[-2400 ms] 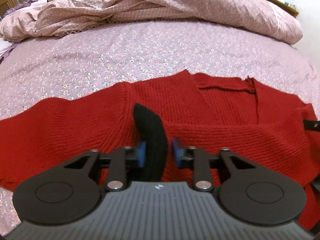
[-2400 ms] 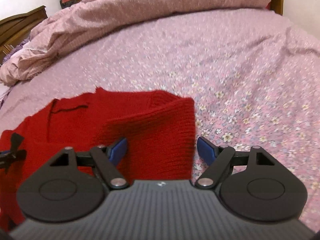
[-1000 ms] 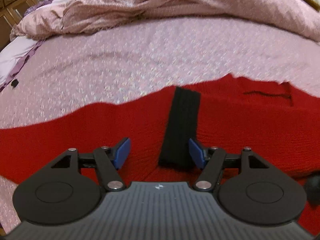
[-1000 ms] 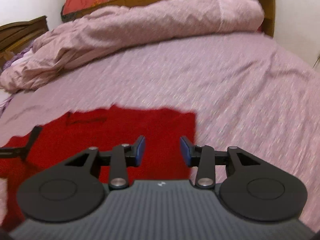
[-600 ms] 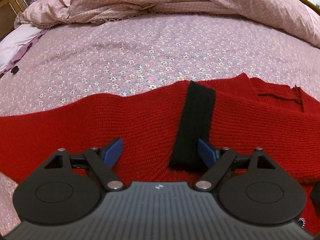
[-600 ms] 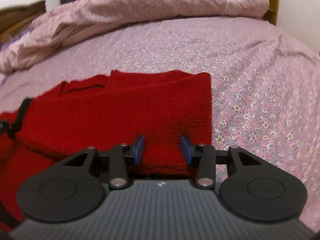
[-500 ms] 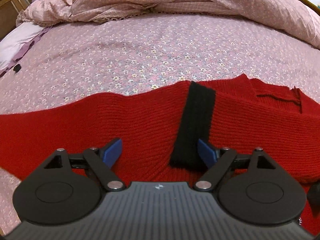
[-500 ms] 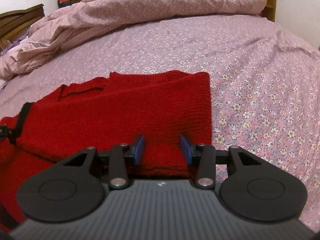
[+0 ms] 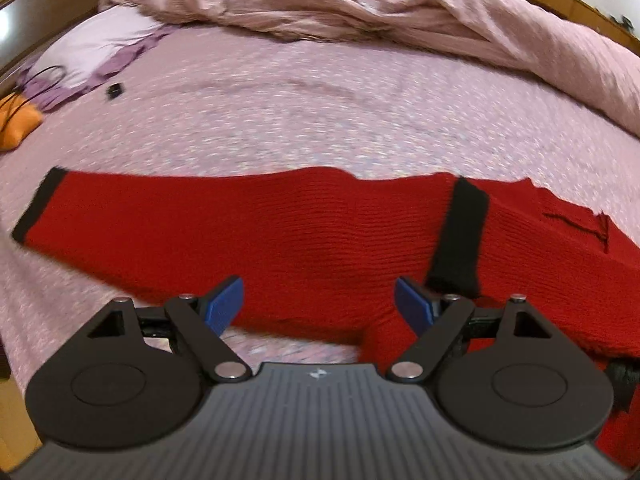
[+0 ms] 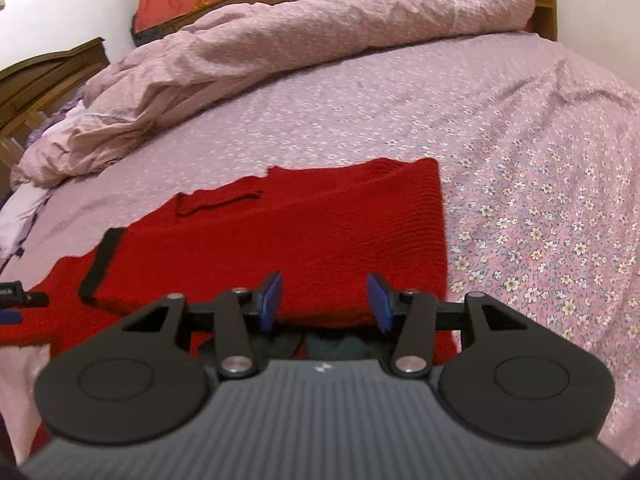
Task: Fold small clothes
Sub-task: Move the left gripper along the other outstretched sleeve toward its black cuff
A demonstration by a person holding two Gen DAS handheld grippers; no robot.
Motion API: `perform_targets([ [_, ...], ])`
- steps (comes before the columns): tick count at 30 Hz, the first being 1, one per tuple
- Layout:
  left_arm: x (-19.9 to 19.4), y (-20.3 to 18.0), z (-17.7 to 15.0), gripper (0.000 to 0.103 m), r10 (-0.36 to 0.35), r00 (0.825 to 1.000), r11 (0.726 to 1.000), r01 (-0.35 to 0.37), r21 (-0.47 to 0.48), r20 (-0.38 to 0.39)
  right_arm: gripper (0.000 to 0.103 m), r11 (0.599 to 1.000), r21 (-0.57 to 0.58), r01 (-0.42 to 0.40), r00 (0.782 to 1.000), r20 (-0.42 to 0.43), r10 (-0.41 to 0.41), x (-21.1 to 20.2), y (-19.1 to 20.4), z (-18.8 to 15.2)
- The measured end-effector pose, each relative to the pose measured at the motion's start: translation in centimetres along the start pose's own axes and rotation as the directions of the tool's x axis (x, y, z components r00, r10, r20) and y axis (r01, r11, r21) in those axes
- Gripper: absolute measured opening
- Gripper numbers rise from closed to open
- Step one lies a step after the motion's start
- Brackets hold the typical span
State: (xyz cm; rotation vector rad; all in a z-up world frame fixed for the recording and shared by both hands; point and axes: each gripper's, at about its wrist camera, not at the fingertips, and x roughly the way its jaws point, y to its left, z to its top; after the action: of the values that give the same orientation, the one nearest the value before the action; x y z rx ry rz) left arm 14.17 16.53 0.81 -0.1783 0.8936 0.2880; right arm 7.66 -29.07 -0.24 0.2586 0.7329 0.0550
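A red knit sweater [image 9: 312, 232] with black cuffs lies flat on the flowered bed sheet [image 9: 320, 120]. One sleeve stretches out to the left and ends in a black cuff [image 9: 38, 208]. The other sleeve is folded across the body, and its black cuff [image 9: 460, 236] lies right of my left gripper [image 9: 320, 306]. That gripper hovers open over the sleeve's near edge and holds nothing. In the right wrist view the sweater [image 10: 320, 232] has a straight folded right side. My right gripper [image 10: 324, 302] hangs over its near hem, jaws opening, pads clear of the knit. The folded cuff [image 10: 100, 264] shows at the left.
A rumpled pink duvet [image 10: 320, 32] is piled along the far side of the bed, with a wooden headboard [image 10: 546, 0] behind it. An orange item with a cable [image 9: 16, 124] and a small black object [image 9: 115, 90] lie at the far left. Bare sheet [image 10: 540, 200] spreads right of the sweater.
My left gripper let go of the black cuff, opened wide and swung left, bringing the outstretched sleeve into view. My right gripper's jaws parted a little over the hem.
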Motion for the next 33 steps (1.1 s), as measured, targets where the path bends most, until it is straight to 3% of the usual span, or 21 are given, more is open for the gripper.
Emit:
perform_targets([
  [8, -1.3, 5.3, -1.0, 0.086, 0.055, 0.998, 0.993, -0.055, -0.101, 0.004, 0.052, 0.999, -0.038, -0.017, 0.999, -0.035, 0.016, -1.8, 1.7, -1.1],
  [16, 0.3, 10.2, -1.3, 0.086, 0.1, 0.995, 0.975, -0.102, -0.196, -0.018, 0.053, 0.995, -0.097, -0.016, 0.995, -0.098, 0.007, -2.0, 4.3, -3.0],
  [33, 5.1, 15.5, 0.8, 0.086, 0.136, 0.99, 0.931, -0.144, -0.335, -0.047, 0.053, 0.987, -0.158, -0.008, 0.98, -0.197, -0.023, -0.2, 7.7, -5.2],
])
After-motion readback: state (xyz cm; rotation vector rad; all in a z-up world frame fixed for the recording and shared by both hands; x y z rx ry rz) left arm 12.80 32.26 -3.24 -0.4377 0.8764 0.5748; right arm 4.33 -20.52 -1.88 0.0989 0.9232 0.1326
